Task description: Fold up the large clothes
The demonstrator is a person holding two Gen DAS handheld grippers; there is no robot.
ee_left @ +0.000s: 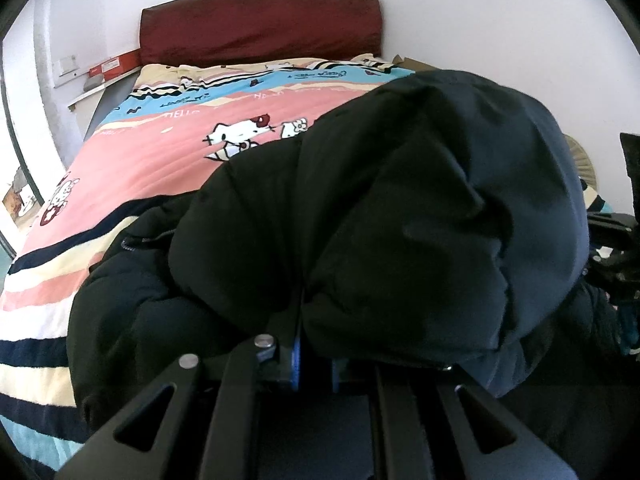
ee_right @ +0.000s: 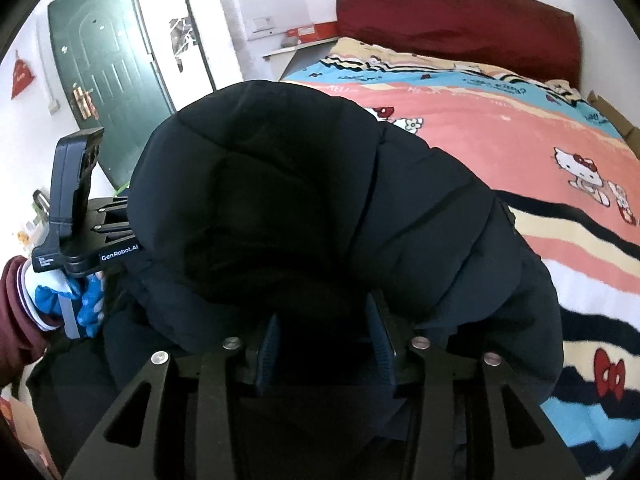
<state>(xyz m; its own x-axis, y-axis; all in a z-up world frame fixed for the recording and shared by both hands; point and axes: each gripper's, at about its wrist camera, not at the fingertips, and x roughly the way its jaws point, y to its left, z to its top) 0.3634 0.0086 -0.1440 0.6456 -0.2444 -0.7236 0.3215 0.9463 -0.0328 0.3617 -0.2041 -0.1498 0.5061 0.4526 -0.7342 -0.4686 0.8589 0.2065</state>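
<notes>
A big black puffer jacket (ee_left: pixel 400 220) lies on the bed and bulges up in front of both cameras; it also fills the middle of the right wrist view (ee_right: pixel 320 216). My left gripper (ee_left: pixel 314 360) is shut on a fold of the jacket at its near edge, the blue pads close together. My right gripper (ee_right: pixel 326 344) grips a thick fold of jacket between its blue pads, the jaws set apart by the padding. The left gripper body (ee_right: pixel 76 216) shows at the left in the right wrist view, held by a gloved hand.
The bed carries a pink, blue and striped cartoon-cat cover (ee_left: pixel 160 152) with a dark red headboard (ee_left: pixel 260 24) at the far end. A green door (ee_right: pixel 108 68) stands to the left. A shelf with a red box (ee_left: pixel 108 68) sits beside the headboard.
</notes>
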